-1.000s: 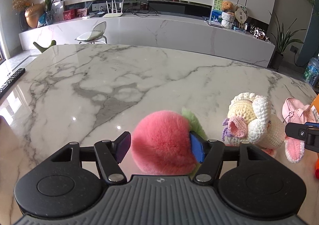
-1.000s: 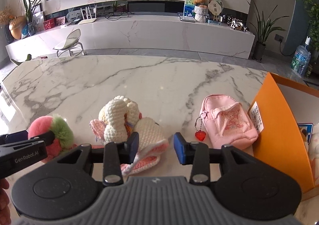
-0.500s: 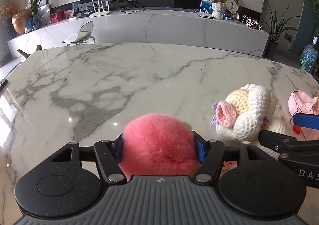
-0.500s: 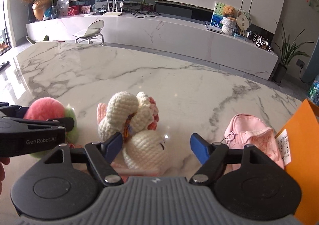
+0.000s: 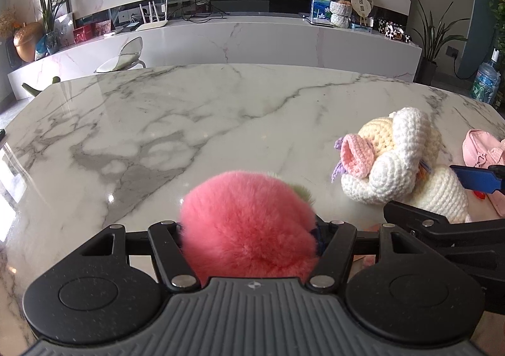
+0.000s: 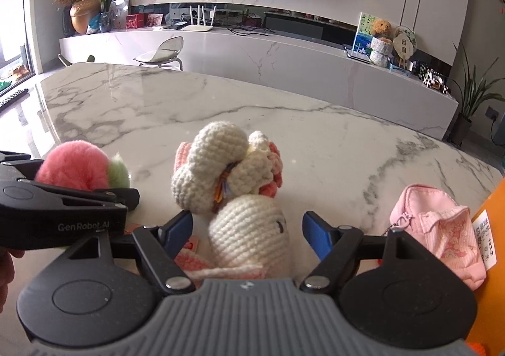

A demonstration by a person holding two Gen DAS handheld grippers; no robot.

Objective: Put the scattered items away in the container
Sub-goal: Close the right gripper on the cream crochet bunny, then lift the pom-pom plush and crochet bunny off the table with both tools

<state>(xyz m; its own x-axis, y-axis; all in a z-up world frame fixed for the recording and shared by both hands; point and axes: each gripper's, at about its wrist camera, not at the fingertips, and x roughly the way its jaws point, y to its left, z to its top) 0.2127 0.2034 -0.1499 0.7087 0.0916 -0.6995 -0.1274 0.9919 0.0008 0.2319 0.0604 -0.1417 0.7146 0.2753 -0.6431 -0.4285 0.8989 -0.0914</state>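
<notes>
— What's on the far left?

— The left gripper (image 5: 249, 230) has its jaws clamped on a fluffy pink ball (image 5: 246, 223) with a green tuft; the fur bulges out over both pads. In the right wrist view that same ball (image 6: 74, 168) sits left of the right gripper's jaws, above the marble counter (image 5: 189, 122).

— And in the middle?

— The right gripper (image 6: 247, 230) has its jaws spread wide apart, one on each side of a cream crochet toy (image 6: 249, 233) lying on the counter. The blue pads (image 6: 176, 226) are not touching the yarn. The toy's flower-shaped head, with pink trim, lies just ahead of the jaws.

— Further right?

— A small pink backpack (image 6: 442, 230) lies on the counter just outside the right-hand jaw, a keychain at its near side. Past it, at the frame edge, stands the orange wall of the box (image 6: 492, 223), touching the backpack or nearly so.
</notes>
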